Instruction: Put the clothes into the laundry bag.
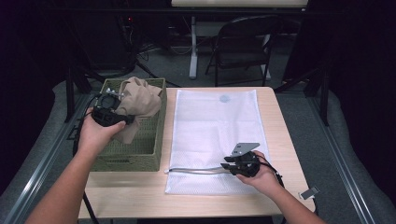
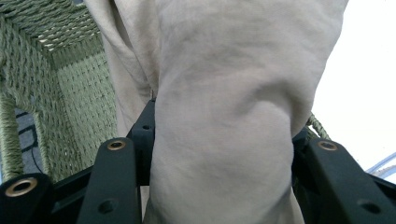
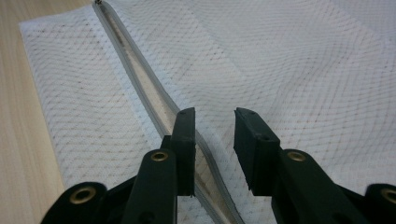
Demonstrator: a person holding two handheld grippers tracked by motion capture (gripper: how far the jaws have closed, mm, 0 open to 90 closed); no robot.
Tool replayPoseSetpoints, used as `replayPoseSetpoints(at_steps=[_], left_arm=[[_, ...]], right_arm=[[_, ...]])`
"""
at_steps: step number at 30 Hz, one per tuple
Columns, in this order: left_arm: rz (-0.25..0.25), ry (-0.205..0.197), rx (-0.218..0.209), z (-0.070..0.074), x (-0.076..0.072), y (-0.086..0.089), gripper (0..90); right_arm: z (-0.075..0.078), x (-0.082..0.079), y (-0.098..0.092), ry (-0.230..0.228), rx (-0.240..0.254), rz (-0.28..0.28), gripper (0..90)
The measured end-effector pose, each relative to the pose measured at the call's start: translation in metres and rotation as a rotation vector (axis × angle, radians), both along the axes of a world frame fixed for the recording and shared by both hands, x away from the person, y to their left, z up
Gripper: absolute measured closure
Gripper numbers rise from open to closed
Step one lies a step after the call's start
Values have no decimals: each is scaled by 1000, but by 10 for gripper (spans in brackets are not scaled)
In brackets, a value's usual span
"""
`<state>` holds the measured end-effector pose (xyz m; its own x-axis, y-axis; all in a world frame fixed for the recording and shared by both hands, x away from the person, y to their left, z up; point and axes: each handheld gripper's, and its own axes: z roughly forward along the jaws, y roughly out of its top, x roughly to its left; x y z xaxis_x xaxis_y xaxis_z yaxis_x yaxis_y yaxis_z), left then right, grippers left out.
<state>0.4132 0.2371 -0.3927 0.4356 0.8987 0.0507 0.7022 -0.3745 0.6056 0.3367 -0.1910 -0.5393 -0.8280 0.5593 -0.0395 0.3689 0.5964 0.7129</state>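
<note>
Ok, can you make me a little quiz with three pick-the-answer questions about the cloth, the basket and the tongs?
1. Where is the beige cloth?
A. flat on the white mesh bag
B. held up over the green basket
C. on the floor

2. What colour is the woven basket?
A. green
B. red
C. blue

3. How are the right tongs?
A. clamped on the cloth
C. open above the bag's zip
B. shut tight on nothing

Answers:
1. B, the left tongs grip the cloth over the basket in the high view.
2. A, its woven walls look olive green.
3. C, a gap shows between the pads, just over the grey zip of the mesh bag.
</note>
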Motion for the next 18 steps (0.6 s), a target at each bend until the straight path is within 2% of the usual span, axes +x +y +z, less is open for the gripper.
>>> replayPoseSetpoints(at_steps=[6, 7, 9, 18], left_arm=[[1, 3, 1, 0, 1, -1, 495], [4, 4, -1, 0, 1, -1, 495], [4, 10, 1, 0, 1, -1, 495], [26, 7, 1, -1, 2, 4, 495]], right_arm=[[-10, -2, 1, 19, -3, -6, 665], [-11, -3, 2, 11, -11, -6, 660], [-12, -4, 3, 3, -24, -1, 651], [-18, -2, 1, 20, -43, -11, 639]])
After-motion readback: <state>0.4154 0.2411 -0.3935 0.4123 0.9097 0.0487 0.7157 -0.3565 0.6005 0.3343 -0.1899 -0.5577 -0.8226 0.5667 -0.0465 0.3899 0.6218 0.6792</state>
